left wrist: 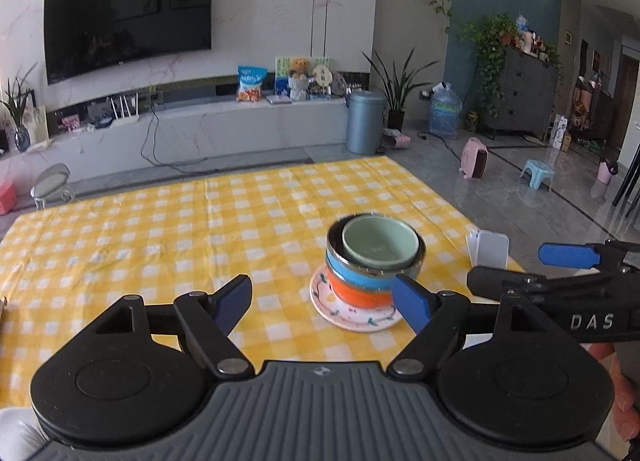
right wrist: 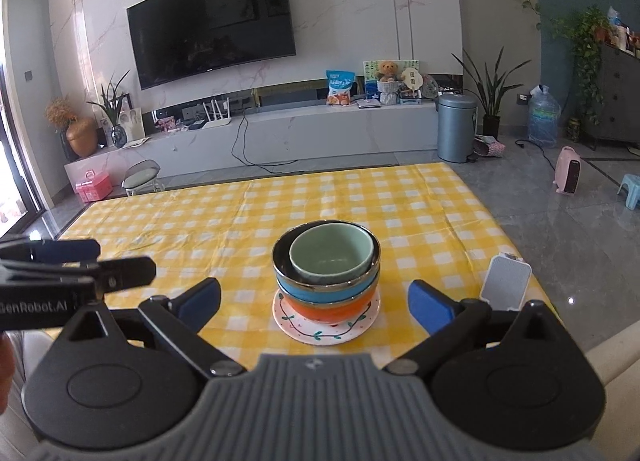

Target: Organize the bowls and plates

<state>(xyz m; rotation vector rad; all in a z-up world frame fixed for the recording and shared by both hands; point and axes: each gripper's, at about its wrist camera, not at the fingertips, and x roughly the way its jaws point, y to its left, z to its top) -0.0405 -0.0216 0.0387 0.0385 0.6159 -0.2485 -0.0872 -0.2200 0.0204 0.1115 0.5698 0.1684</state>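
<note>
A stack stands on the yellow checked tablecloth [left wrist: 160, 229]: a patterned plate [left wrist: 344, 315] at the bottom, an orange bowl [left wrist: 356, 295], a blue bowl [left wrist: 352, 275] with a metallic rim, and a pale green bowl [left wrist: 378, 241] nested on top. The same stack shows in the right wrist view, with the plate [right wrist: 320, 331], orange bowl [right wrist: 324, 309], blue bowl [right wrist: 320, 291] and green bowl [right wrist: 330, 255]. My left gripper [left wrist: 322, 303] is open and empty, just left of and before the stack. My right gripper [right wrist: 314, 303] is open and empty, its fingers either side of the stack but short of it.
A small white holder [left wrist: 488, 249] stands near the table's right edge, also in the right wrist view [right wrist: 506, 281]. The right gripper's body [left wrist: 560, 289] reaches in at the right of the left view. The table's far edge [right wrist: 280, 177] faces a TV wall and a grey bin [right wrist: 456, 127].
</note>
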